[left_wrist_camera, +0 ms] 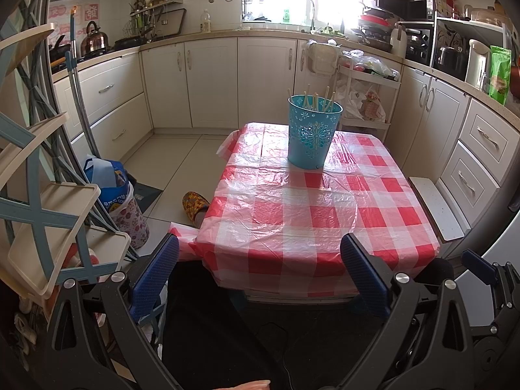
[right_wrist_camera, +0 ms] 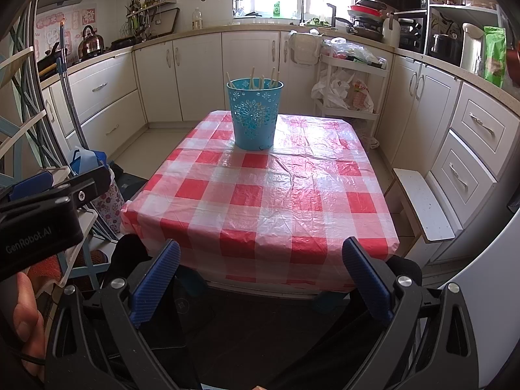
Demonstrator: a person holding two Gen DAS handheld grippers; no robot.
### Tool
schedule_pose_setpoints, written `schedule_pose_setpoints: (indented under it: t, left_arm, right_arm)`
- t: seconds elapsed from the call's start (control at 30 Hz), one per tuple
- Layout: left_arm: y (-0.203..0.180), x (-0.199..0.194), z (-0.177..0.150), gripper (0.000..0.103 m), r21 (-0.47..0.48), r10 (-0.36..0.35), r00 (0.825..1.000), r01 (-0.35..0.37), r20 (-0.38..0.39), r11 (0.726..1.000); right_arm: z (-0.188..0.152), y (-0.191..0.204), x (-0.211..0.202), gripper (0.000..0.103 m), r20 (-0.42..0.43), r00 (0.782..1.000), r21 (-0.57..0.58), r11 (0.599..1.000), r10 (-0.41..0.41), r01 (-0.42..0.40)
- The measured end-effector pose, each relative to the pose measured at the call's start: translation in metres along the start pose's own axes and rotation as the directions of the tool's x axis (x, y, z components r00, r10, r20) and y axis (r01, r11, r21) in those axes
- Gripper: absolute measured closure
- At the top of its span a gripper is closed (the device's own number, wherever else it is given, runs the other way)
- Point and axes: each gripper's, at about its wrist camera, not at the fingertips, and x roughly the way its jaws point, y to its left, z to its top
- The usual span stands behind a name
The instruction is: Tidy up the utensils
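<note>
A turquoise cut-out bucket (left_wrist_camera: 312, 133) (right_wrist_camera: 254, 115) stands upright at the far end of a table with a red-and-white checked plastic cloth (left_wrist_camera: 302, 214) (right_wrist_camera: 269, 201). Several pale chopsticks (left_wrist_camera: 317, 100) (right_wrist_camera: 253, 78) stick out of its top. My left gripper (left_wrist_camera: 260, 276) is open and holds nothing, hanging before the table's near edge. My right gripper (right_wrist_camera: 261, 279) is open too, nothing between its blue pads, also short of the near edge. The left gripper's body (right_wrist_camera: 39, 214) shows at the left of the right wrist view, with a person's hand (right_wrist_camera: 26, 312) under it.
A white bench (left_wrist_camera: 435, 208) (right_wrist_camera: 422, 204) stands right of the table beside cabinet drawers. A shelf rack (left_wrist_camera: 48, 195) and a bagged bin (left_wrist_camera: 123, 201) stand to the left. A slipper (left_wrist_camera: 194, 204) lies on the floor. Counters ring the room.
</note>
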Motion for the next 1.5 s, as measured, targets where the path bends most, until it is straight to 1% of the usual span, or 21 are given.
schedule_pose_setpoints:
  t: [1.1,1.17,1.23,1.27,1.33,1.43,1.5]
  left_arm:
    - [0.0009,-0.0012,0.0001,0.008,-0.003,0.003,1.0,-0.003,0.003,1.0]
    - [0.0013,0.0003,0.0,0.008,-0.012,-0.031,1.0,0.031,-0.003,0.999]
    - [0.0042,0.0034,-0.0017,0.008,-0.031,-0.084,0.996,0.084,-0.013,0.996]
    - [0.005,0.0048,-0.0026,0.008,-0.037,-0.094,0.995,0.093,-0.017,0.995]
    - [0.004,0.0049,-0.0033,0.008,-0.027,-0.074,0.997,0.074,-0.012,0.997]
    - [-0.0016,-0.002,-0.003,0.008,0.005,-0.031,0.999,0.031,0.03,1.0]
    - [-0.0033,-0.0043,-0.0031,0.008,0.011,-0.016,0.999,0.016,0.04,1.0]
  right_arm:
    - [0.0009,0.0032,0.0008,0.007,-0.004,1.0,-0.003,1.0,-0.003,0.003]
    - [-0.0003,0.0021,0.0007,0.007,-0.005,1.0,-0.003,1.0,-0.003,0.003]
    - [-0.002,0.0018,0.0011,0.007,-0.006,1.0,-0.006,1.0,-0.003,0.003]
    - [-0.0018,0.002,0.0011,0.007,-0.005,1.0,-0.006,1.0,-0.003,0.003]
    - [-0.0031,0.0008,0.0008,0.007,-0.005,1.0,-0.005,1.0,-0.004,0.004]
    - [-0.0016,0.0023,0.0013,0.007,-0.006,1.0,-0.006,1.0,-0.004,0.003]
    - [-0.0015,0.0023,0.0012,0.007,-0.005,1.0,-0.007,1.0,-0.004,0.004]
